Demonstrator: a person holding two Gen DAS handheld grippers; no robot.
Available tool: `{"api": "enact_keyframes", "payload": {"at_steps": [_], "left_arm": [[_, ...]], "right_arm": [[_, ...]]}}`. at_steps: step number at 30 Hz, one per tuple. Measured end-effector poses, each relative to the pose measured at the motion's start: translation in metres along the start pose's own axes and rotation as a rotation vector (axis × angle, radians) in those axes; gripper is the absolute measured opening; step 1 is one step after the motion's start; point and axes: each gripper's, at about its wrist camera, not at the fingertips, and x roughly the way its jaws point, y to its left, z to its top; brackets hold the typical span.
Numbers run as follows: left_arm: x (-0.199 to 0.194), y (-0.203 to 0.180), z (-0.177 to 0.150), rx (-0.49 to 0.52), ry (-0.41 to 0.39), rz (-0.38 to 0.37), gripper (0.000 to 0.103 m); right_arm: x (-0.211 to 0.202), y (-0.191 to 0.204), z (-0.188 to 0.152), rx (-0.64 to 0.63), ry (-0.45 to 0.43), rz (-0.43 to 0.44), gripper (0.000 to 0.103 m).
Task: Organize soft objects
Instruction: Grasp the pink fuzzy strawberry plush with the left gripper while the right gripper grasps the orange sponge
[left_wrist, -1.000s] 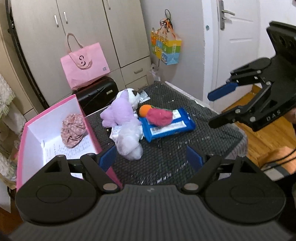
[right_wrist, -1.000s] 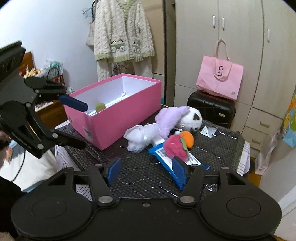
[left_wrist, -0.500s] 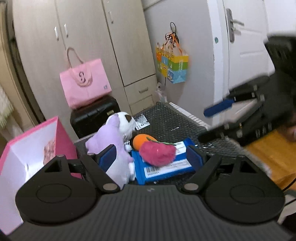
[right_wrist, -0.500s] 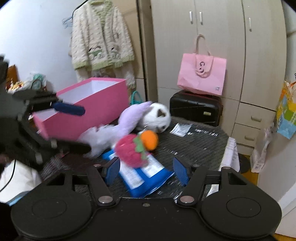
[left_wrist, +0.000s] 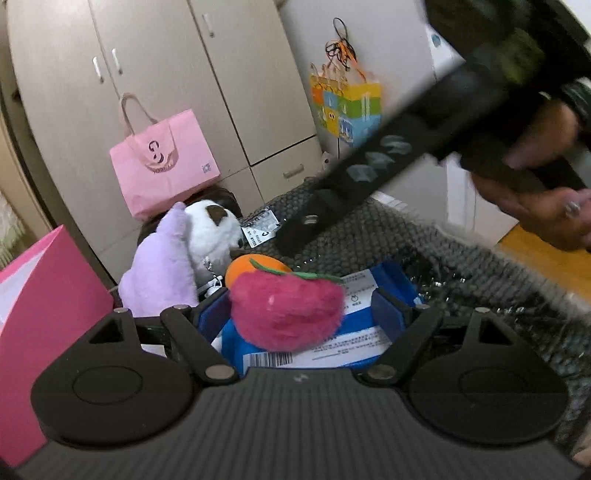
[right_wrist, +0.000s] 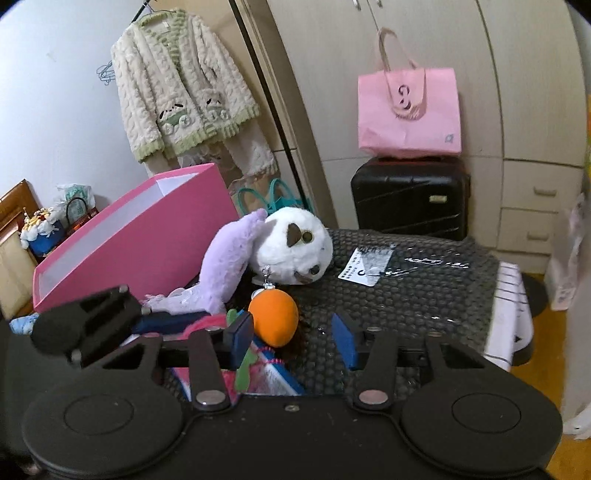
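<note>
Fingers of the left gripper (left_wrist: 303, 314) are standing spread, bracketing the pink plush (left_wrist: 286, 314) atop the blue packet (left_wrist: 354, 339); right gripper (right_wrist: 291, 334), jaws narrowing yet unpinched, is flanking the orange plush (right_wrist: 273, 317) ahead.

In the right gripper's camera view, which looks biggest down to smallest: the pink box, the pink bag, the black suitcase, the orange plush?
1. pink box, though it sits nearer the camera
2. black suitcase and pink bag, too alike to rank
3. orange plush

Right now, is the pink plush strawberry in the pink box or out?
Out: the pink plush strawberry lies on the blue packet, beside the pink box.
</note>
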Motion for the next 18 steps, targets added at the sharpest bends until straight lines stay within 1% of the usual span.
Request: {"api": "enact_keyframes", "payload": {"at_steps": [2, 6, 7, 8, 9, 10, 12, 15, 18], "left_arm": [[0.000, -0.001, -0.001, -0.015, -0.018, 0.004, 0.082], [0.005, 0.005, 0.000, -0.106, 0.008, 0.006, 0.081], [0.006, 0.008, 0.000, -0.142, 0.020, 0.001, 0.076], [0.008, 0.013, -0.001, -0.196, 0.036, -0.010, 0.075], [0.008, 0.017, -0.002, -0.240, 0.040, -0.019, 0.071], [0.008, 0.020, -0.002, -0.266, 0.042, -0.019, 0.064], [0.006, 0.021, -0.002, -0.277, 0.044, -0.005, 0.056], [0.005, 0.024, -0.005, -0.300, 0.044, -0.006, 0.054], [0.003, 0.027, -0.008, -0.326, 0.037, 0.000, 0.053]], "right_arm": [[0.008, -0.002, 0.001, -0.001, 0.006, 0.016, 0.053], [0.023, -0.002, 0.007, -0.003, 0.024, 0.066, 0.053], [0.026, -0.003, 0.009, -0.003, 0.033, 0.077, 0.053], [0.031, -0.003, 0.009, -0.004, 0.043, 0.084, 0.053], [0.034, -0.003, 0.010, -0.003, 0.052, 0.088, 0.053], [0.039, -0.002, 0.011, -0.002, 0.065, 0.093, 0.053], [0.047, -0.003, 0.011, 0.008, 0.088, 0.097, 0.053], [0.056, -0.006, 0.009, 0.049, 0.120, 0.109, 0.053], [0.054, -0.009, 0.006, 0.059, 0.112, 0.118, 0.051]]}}
